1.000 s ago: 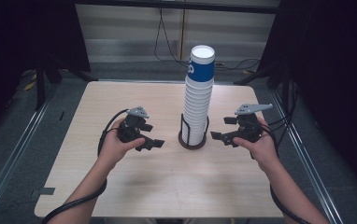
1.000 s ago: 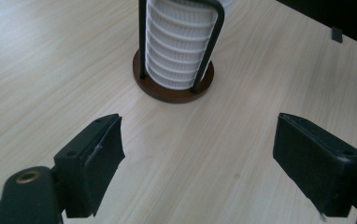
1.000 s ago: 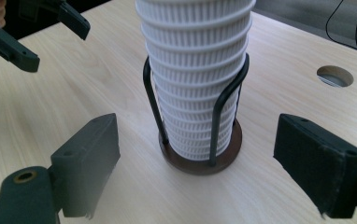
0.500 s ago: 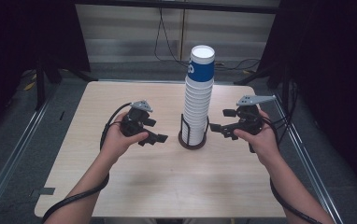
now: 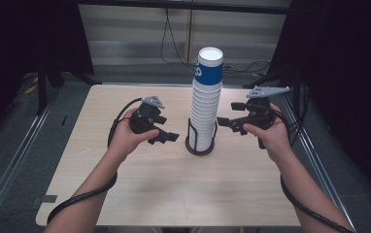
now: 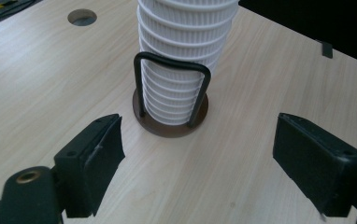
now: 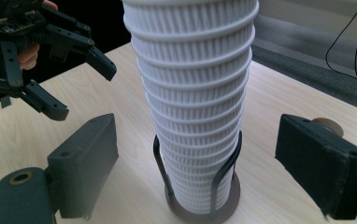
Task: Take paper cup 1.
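A tall stack of white ribbed cups [image 5: 204,112], its top cup blue-sleeved [image 5: 209,68], stands in a dark wire holder [image 5: 200,145] at the table's middle. My left gripper [image 5: 167,137] hovers just left of the holder, open, with nothing between its jaws. From the right, my right gripper [image 5: 227,123] faces the stack's middle, open and short of it. In the left gripper view, the holder's wire loop [image 6: 172,88] and the cups [image 6: 186,42] lie ahead of my left gripper [image 6: 204,163]. The right gripper view shows the stack [image 7: 195,93] ahead between my right gripper's [image 7: 204,163] jaws, and the left gripper [image 7: 81,88] beyond.
The light wooden table [image 5: 140,189] has bare room in front of the holder and on both sides. A round hole [image 6: 82,17] sits in the top behind the stack. Metal rails [image 5: 8,170] run along the floor on the left, and cables [image 5: 174,43] lie behind the table.
Both hands have risen off the table, keeping their places on either side of the stack. The stack has not moved and both grippers' jaws stay spread.
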The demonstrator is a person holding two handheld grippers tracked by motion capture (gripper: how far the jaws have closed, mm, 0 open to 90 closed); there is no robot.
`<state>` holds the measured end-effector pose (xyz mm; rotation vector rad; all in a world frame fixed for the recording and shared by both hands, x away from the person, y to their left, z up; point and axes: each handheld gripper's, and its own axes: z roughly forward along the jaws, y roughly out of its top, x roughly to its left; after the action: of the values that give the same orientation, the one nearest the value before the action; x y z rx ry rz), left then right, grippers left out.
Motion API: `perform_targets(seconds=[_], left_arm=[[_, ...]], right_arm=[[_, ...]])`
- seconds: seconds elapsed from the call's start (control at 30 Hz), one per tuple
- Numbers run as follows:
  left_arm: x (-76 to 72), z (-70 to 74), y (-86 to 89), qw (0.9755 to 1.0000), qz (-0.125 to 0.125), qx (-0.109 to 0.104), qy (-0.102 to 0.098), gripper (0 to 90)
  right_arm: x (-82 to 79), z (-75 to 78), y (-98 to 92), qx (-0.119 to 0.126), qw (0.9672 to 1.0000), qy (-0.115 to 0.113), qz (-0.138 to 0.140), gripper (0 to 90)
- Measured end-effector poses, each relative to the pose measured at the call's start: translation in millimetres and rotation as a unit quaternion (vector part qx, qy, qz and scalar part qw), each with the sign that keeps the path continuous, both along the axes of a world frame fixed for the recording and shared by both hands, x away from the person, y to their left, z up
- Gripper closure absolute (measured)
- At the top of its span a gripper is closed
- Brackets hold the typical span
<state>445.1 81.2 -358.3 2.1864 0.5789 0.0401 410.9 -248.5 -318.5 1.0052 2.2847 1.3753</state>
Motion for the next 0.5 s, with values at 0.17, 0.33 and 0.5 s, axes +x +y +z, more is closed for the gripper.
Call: perform_targets(seconds=[0.17, 0.33, 0.5], left_arm=[[4.7, 11.2, -4.7, 0.9999, 0.004, -0.005, -0.009, 16.0], [7.0, 17.1, -8.7, 0.9999, -0.003, -0.002, -0.013, 16.0], [8.0, 19.1, -14.1, 0.9999, -0.004, -0.003, -0.015, 16.0]], right_arm=[[2.8, 10.1, 3.6, 0.006, 0.9999, -0.012, 0.003, 11.8], [6.1, 17.7, 7.2, 0.004, 0.9998, -0.017, 0.001, 11.4], [10.7, 24.7, 12.2, 0.005, 0.9997, -0.024, 0.002, 11.4]])
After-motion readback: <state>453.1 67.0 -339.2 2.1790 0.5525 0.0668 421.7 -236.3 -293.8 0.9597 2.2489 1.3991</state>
